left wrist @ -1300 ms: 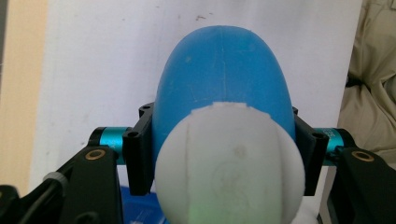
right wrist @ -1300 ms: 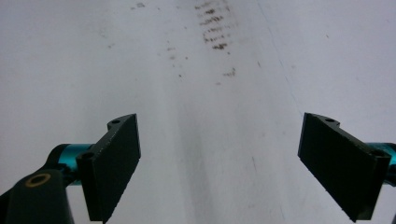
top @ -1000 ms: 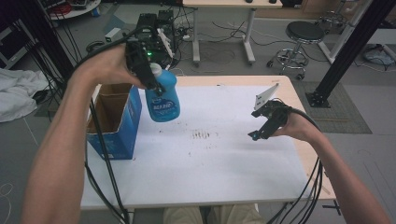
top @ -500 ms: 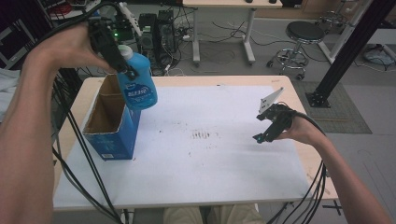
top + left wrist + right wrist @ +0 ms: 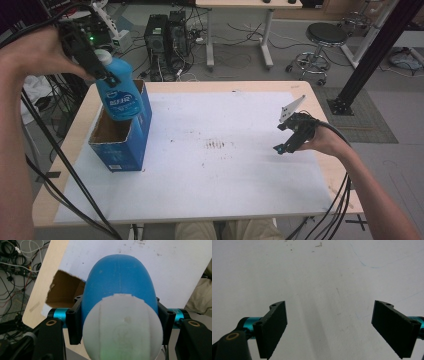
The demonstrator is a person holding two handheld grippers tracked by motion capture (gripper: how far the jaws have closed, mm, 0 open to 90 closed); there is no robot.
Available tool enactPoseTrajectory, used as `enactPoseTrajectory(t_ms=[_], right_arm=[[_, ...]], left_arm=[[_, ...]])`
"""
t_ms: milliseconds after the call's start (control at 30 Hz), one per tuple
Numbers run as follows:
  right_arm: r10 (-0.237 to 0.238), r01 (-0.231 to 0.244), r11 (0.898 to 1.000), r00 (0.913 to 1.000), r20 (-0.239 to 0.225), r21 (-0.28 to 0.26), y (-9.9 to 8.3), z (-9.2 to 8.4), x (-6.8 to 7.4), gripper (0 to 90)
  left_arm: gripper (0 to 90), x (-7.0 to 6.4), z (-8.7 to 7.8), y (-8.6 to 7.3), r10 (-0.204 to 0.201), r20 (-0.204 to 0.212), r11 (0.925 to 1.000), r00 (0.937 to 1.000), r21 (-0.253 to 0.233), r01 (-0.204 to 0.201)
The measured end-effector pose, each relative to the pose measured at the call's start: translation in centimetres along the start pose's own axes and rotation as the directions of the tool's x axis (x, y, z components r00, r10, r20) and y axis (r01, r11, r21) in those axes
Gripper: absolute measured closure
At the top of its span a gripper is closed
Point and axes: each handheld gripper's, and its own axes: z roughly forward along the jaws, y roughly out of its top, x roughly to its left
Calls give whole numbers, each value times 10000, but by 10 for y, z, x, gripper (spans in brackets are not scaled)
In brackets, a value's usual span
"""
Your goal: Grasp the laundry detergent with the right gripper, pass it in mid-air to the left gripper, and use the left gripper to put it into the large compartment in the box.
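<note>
Starting on the left side of the high view, the left gripper is clamping the blue bottle just under its white cap, so the jaws are closed tight on the neck. The bottle is hanging in the air, tilted a bit, with its bottom hovering right over the open top of the blue cardboard box. It isn't inside yet as far as the high view tells. The box is sitting upright near the left edge of the table, on the white sheet covering most of the tabletop.

In the left gripper view you're looking straight down the bottle past the cap, with the brown inside of the box showing just beside it on the left.

Moving right, there's a patch of little brown specks in the middle of the sheet. Over on the right, the right gripper is hovering just above the sheet, well apart from the box. In the right gripper view its jaws are standing wide apart with nothing between them, just the bare sheet underneath.
</note>
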Motion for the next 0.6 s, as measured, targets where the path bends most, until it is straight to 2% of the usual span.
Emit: enactPoseTrajectory(t_ms=[233, 600], right_arm=[[-4, 4, 10000, 10000, 23, 52, -1, -1, 1, 123], [4, -5, 9999, 10000, 60, 131, -1, 1, 2, 123]], left_arm=[[383, 7, 2, -18, -390, -7, 9992, 9992, 126, 390], [383, 14, 18, -33, -649, 12, 9972, 9979, 361, 648]])
